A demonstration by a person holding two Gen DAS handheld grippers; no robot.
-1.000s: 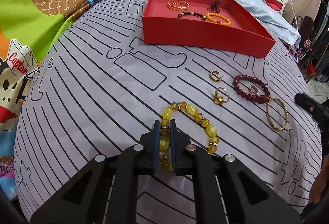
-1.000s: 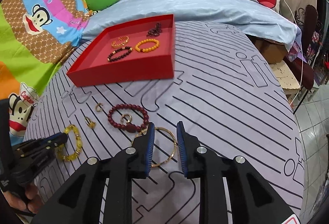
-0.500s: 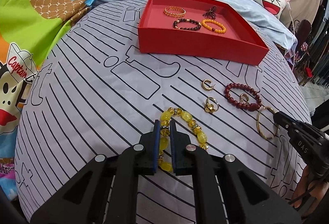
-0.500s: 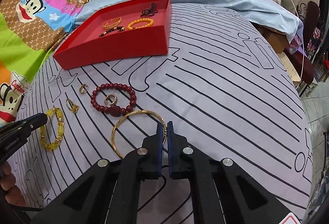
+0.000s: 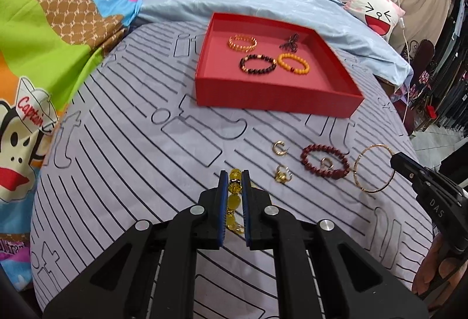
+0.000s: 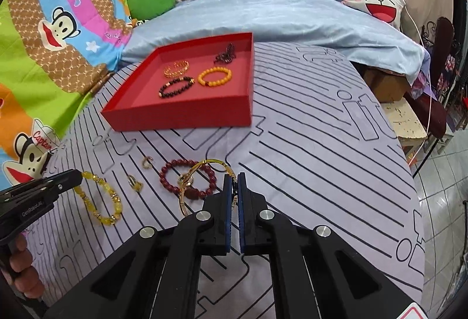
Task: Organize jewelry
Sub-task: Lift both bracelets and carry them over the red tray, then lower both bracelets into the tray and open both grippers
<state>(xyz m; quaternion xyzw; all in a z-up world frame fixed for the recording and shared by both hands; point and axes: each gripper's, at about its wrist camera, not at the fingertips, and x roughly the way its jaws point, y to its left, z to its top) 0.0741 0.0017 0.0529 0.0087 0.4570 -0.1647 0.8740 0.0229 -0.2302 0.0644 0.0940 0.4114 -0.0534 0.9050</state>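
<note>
**Surface.** Bed covered with a grey striped sheet (image 5: 122, 161); all loose pieces lie on it.

**Red tray** (image 5: 272, 98). Far side of the sheet, open-topped. Holds four pieces: gold link bracelet (image 5: 242, 43), dark bead bracelet (image 5: 258, 64), orange bead bracelet (image 5: 293, 63), small dark ornament (image 5: 289, 43). The near half of its floor is bare.

**Left hand-held gripper** (image 5: 235, 196). Pressed together on the yellow bead bracelet (image 6: 101, 200); beads show between the blue pads, and the loop hangs off the tip.

**Right hand-held gripper** (image 6: 234, 199). Pinching the rim of the thin gold bangle (image 5: 373, 168), which tilts up from the sheet above the dark red bead bracelet (image 5: 324, 161).

**Loose, not yet gathered.** Dark red bead bracelet with a small ring (image 5: 326, 162) inside its loop; gold hoop earring (image 5: 279, 147); gold ring (image 5: 282, 175) just beside the left tip.

**Step in hand.** Both pieces look gripped and on their way up; the carry to the tray appears to be next.

**Next move calls for.** Taking each piece over the tray's near wall and letting go onto bare floor, clear of the four bracelets there. The bangle, held by a thin edge, may swing or slip; the beads dangle and could snag the wall.
</note>
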